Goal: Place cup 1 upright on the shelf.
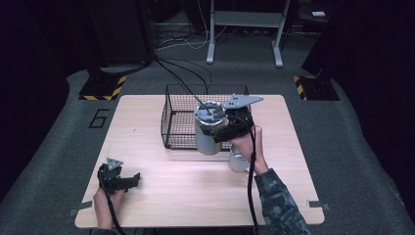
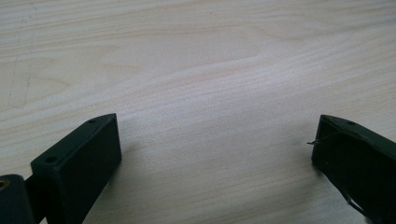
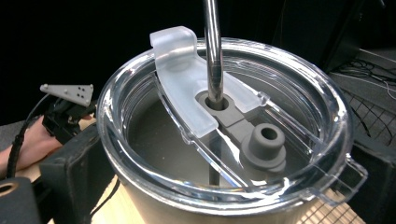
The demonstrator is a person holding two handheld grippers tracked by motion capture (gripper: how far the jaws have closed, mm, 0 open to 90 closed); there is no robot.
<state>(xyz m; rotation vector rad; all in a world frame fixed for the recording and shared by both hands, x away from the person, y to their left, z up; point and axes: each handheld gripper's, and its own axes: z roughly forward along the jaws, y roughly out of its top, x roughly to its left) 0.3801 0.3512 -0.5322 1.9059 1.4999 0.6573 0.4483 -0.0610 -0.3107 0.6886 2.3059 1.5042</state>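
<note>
A brushed stainless-steel tumbler (image 1: 209,131) with a clear plastic lid (image 3: 224,135) is held aloft by the right gripper (image 1: 226,128), whose black jaws are closed on the cylinder's sides just below the rim, above the front edge of a black wire-mesh basket (image 1: 177,117). In the right gripper view, the lid is seen to be round, glossy and transparent, crossed by a frosted sliding tab (image 3: 187,79) and fitted with a matte grey rubber stopper (image 3: 265,142); a polished metal straw (image 3: 213,51) is passed through a grey grommet at its centre. A small pull-tab projects from the lid's rim at lower right. A second metal cup (image 1: 239,159) is partly hidden behind the person's right hand (image 1: 249,144), resting on the table just in front of the basket.

The pale wooden table (image 1: 161,196), rounded at its corners and marked by a fine horizontal grain, is set on grey carpet. The left gripper (image 1: 125,182) is rested near the table's front left corner, its jaws spread wide with nothing but bare wood between them, as shown in the left gripper view (image 2: 215,149). A grey three-cornered plate is carried on top of each gripper.

The numeral "6" (image 1: 100,117) is marked on the carpet left of the table. Yellow-and-black hazard striping (image 1: 113,88) is seen on the bases of dark stands.
</note>
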